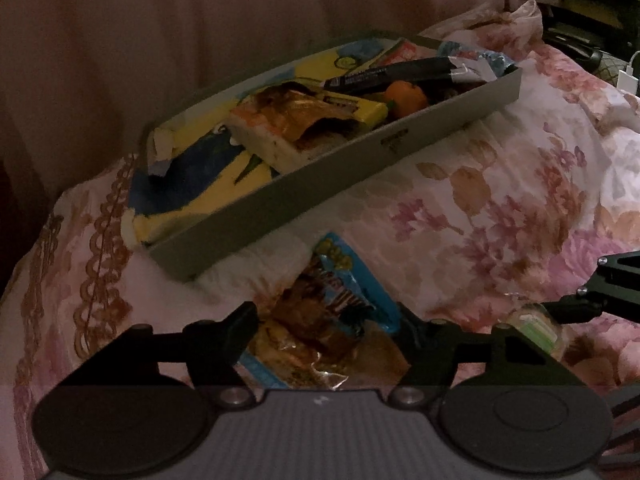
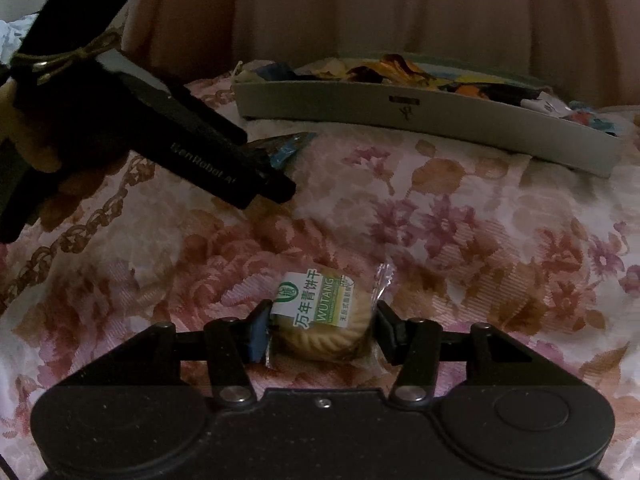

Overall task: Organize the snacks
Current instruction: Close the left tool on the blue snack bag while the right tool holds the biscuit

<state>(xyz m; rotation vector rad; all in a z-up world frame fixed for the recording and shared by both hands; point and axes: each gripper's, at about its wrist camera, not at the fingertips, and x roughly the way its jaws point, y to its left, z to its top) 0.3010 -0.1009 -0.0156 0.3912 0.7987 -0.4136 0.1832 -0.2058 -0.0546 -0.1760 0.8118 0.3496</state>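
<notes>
The right hand-held gripper point(image 2: 320, 330) has its fingers around the round wrapped biscuit point(image 2: 322, 320) on the flowery bed cover point(image 2: 460, 240), not squeezing yet. Close gently, then lift toward the grey tray point(image 2: 420, 118) at 1 o'clock. The left hand-held gripper point(image 1: 324, 330) sits open around a blue snack packet point(image 1: 332, 308).

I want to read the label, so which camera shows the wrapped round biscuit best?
The right wrist view: the wrapped biscuit sits centred between the right tool's fingers, its green label readable. The left wrist view shows it only small and blurred at the right edge.
</notes>
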